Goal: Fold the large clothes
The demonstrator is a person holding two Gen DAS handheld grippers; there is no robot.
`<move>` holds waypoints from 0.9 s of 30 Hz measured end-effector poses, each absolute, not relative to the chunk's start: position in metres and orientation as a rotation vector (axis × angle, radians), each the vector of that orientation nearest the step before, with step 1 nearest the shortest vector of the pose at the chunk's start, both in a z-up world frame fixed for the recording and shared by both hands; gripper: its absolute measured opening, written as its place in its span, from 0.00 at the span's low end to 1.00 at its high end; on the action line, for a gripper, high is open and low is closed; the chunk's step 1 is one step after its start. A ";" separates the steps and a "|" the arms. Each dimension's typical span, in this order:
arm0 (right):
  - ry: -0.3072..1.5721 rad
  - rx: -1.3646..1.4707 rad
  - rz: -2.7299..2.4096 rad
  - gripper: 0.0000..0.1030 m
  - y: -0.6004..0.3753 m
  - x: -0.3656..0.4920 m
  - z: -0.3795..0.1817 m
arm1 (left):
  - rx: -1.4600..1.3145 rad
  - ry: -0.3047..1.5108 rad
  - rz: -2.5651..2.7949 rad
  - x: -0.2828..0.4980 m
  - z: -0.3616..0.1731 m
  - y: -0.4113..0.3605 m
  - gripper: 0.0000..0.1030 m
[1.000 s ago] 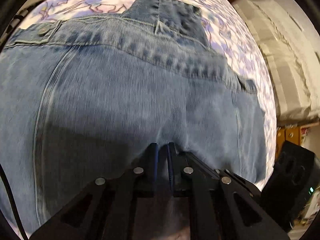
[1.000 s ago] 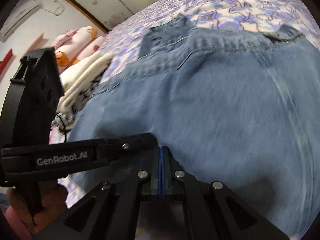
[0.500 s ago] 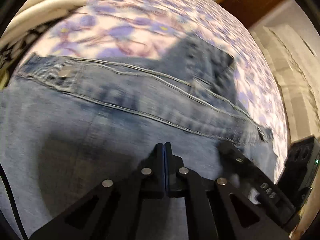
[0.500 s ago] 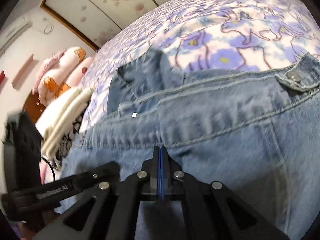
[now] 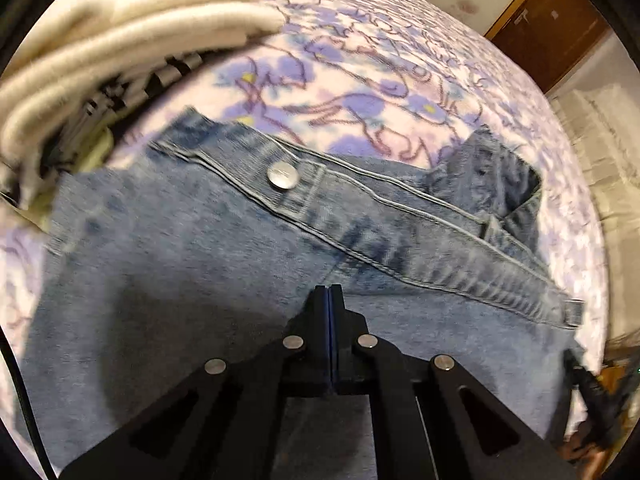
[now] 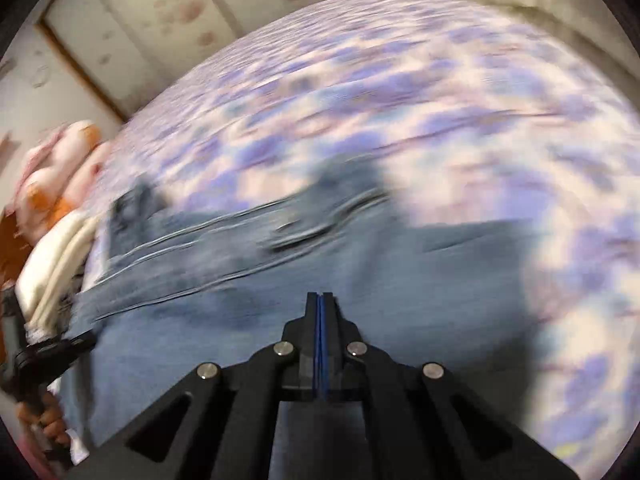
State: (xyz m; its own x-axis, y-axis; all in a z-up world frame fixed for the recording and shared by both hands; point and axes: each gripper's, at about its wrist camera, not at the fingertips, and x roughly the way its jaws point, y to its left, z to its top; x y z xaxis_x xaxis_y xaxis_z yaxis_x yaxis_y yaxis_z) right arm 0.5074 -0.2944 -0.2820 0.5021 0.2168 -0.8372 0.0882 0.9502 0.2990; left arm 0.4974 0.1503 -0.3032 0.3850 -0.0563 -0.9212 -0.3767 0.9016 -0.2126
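I see faded blue denim jeans [image 5: 208,264] with a stitched waistband and a round metal button [image 5: 283,175], spread on a fleecy purple-flowered bedspread [image 5: 360,80]. My left gripper [image 5: 329,300] and right gripper [image 6: 320,304] are each clenched on denim. Folded cream knitwear [image 5: 132,24] lies at ten o'clock.

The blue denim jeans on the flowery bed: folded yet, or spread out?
Folded, at least once: the blue denim jeans show a plain layer lying over them up to the waistband with its metal button.
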 end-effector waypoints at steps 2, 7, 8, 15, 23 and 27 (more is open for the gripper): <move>1.056 0.343 0.045 0.00 -0.316 0.505 -0.279 | -0.278 1.171 0.359 0.492 -0.298 0.156 0.01; 1.090 0.147 -0.106 0.00 -0.319 0.503 -0.268 | -0.283 1.179 0.447 0.473 -0.295 0.199 0.05; 1.092 0.098 -0.140 0.00 -0.321 0.501 -0.267 | -0.231 1.192 0.526 0.471 -0.296 0.204 0.07; 1.057 0.229 -0.189 0.00 -0.319 0.481 -0.255 | -0.370 1.174 0.514 0.443 -0.296 0.243 0.06; 1.047 0.364 0.064 0.00 -0.239 0.485 -0.215 | -0.400 1.148 0.452 0.410 -0.274 0.234 0.06; 1.138 0.477 0.227 0.00 -0.188 0.497 -0.226 | -0.468 1.091 0.408 0.379 -0.256 0.241 0.06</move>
